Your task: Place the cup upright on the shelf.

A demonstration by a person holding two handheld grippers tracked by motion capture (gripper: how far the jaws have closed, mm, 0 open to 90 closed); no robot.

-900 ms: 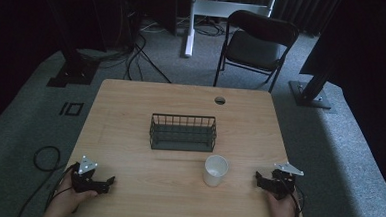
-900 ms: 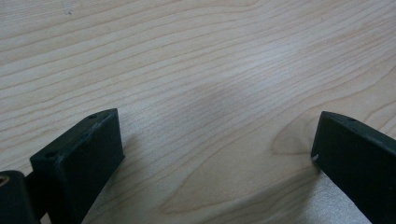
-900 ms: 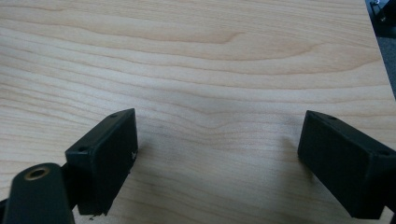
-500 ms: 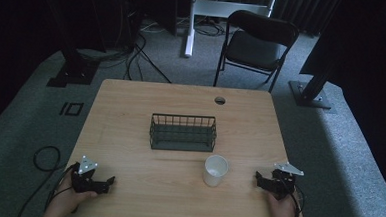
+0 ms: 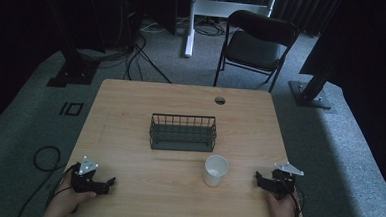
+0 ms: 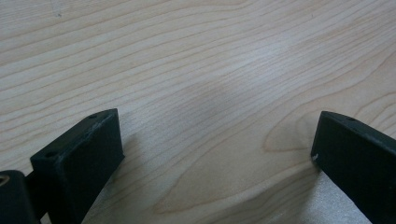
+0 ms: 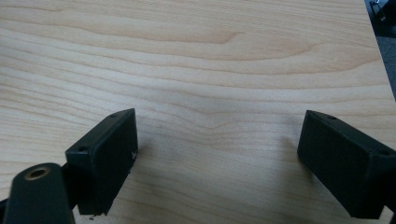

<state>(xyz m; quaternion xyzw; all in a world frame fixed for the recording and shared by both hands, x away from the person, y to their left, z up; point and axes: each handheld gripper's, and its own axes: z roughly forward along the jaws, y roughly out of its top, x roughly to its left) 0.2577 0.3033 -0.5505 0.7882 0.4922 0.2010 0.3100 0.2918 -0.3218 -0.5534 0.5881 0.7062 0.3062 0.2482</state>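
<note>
A white cup (image 5: 215,170) stands upright on the wooden table (image 5: 181,103), in front of a dark wire basket (image 5: 182,132) at the table's middle. My left gripper (image 5: 108,183) rests on the table's near left corner, held by a hand, its tips pointing right. Its black jaws stand wide apart over bare wood in the left gripper view (image 6: 212,140). My right gripper (image 5: 258,180) rests near the right front corner, to the right of the cup and pointing toward it. In the right gripper view (image 7: 217,140) its jaws are spread with nothing between them.
A round cable hole (image 5: 220,100) sits near the table's far edge. Behind the table stand a black folding chair (image 5: 254,44) and a white desk leg (image 5: 190,23). Cables (image 5: 43,155) lie on the grey carpet at left. Dark stand bases (image 5: 309,94) flank the table.
</note>
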